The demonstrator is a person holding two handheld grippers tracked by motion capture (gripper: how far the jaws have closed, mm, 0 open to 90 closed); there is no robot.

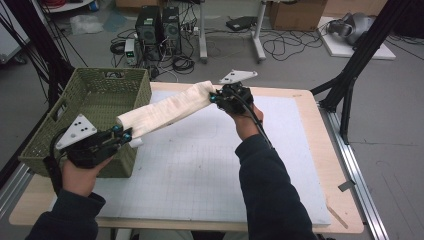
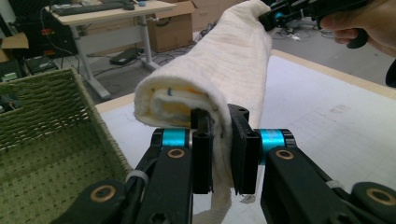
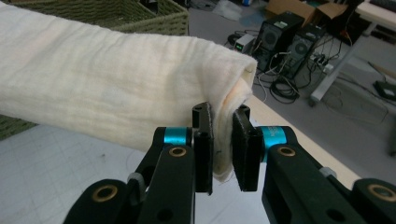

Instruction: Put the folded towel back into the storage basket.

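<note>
A rolled cream towel (image 1: 165,111) is held in the air between the two grippers, above the white mat (image 1: 200,165) and clear of it, sloping up from the near-left end to the far-right end. Its lower end lies just beside the near corner of the green basket (image 1: 95,95).

The left gripper (image 1: 125,134) is clamped on the lower end; in the left gripper view its jaws are seen pinching only the outer layers of the towel (image 2: 224,60), with a loose tail of cloth hanging below them. The right gripper (image 1: 216,97) is clamped on the upper end; in the right gripper view a thin fold of the towel (image 3: 116,74) is caught between the jaws.

Risks, as judged: both grips are on edges, not on the full roll, so the roll could be loosened or slipped out if the ends are pulled apart or twisted. The hanging tail could be snagged on the basket rim during a move to the left.

The rolled end, with a yellowish inner layer, is shown in the left gripper view. The towel's place relative to the basket and the table (image 1: 340,200) is given by the high view.
</note>
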